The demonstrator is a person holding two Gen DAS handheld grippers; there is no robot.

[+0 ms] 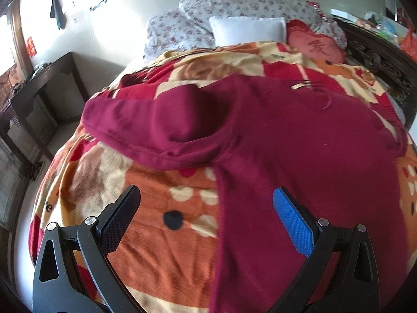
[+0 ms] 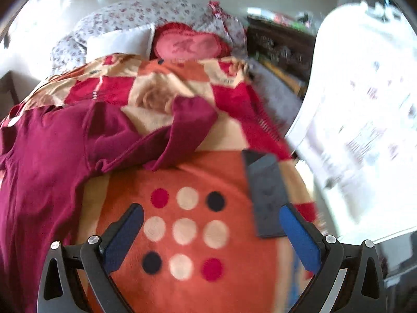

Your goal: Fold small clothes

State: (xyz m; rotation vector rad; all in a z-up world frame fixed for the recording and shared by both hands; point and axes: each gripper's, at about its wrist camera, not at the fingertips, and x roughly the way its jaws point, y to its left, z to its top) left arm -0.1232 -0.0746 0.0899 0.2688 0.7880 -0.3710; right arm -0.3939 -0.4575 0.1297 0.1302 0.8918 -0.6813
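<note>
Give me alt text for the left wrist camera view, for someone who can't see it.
A maroon long-sleeved top lies spread on a bed's orange, red and cream patterned blanket, one sleeve stretched left. The left hand-held gripper hovers open at the bottom, holding nothing. A white pillow and floral bedding sit at the head.

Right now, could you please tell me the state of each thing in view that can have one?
Maroon shirt: spread on the blanket, unfolded, sleeves out.
Left gripper: open, empty.
Right gripper: open, empty.
Patterned blanket: spread over the bed.
Dark flat object: lying on the blanket.
</note>
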